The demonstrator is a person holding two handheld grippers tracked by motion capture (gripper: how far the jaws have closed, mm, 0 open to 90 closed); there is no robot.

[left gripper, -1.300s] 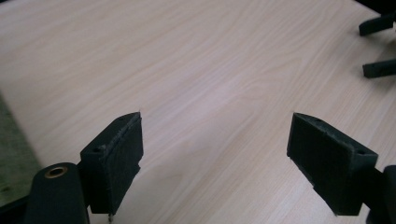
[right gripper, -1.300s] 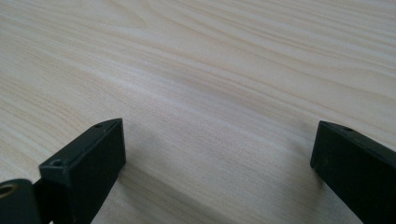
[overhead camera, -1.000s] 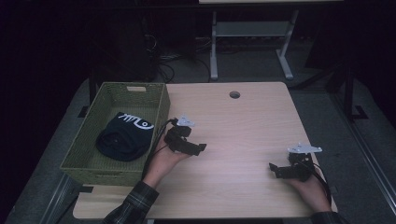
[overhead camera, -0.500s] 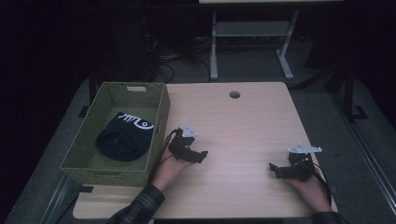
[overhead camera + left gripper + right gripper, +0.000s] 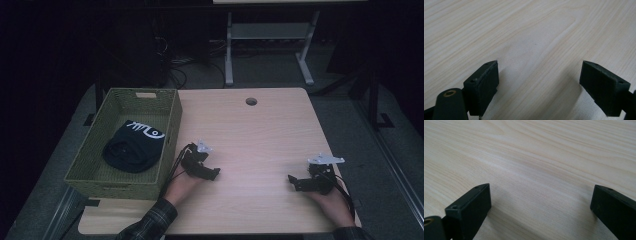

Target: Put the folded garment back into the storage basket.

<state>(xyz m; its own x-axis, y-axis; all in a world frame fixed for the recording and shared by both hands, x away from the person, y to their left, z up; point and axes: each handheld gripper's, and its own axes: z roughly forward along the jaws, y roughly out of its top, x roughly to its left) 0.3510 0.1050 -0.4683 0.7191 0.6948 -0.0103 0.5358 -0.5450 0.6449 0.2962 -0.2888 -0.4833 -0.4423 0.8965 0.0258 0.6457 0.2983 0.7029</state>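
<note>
A green woven basket (image 5: 169, 131) stands at the table's left edge with a black garment (image 5: 131, 146) bearing white lettering lying inside it. My left gripper (image 5: 209, 172) rests low over the wooden table (image 5: 260, 140) just right of the basket, open, with bare wood between its jaws (image 5: 539, 82). My right gripper (image 5: 295, 181) sits near the table's front right, also open and holding nothing (image 5: 541, 205). Both pairs of jaws point along the tabletop.
A round cable hole (image 5: 251, 101) lies near the table's far edge. Beyond the table, a white table frame (image 5: 265, 45) and loose cables (image 5: 180, 65) sit on the dark floor. A plaid sleeve (image 5: 150, 222) enters from the bottom.
My left gripper has drawn back toward the table's front edge and a little to the right, away from the basket. The right gripper has stayed put.
</note>
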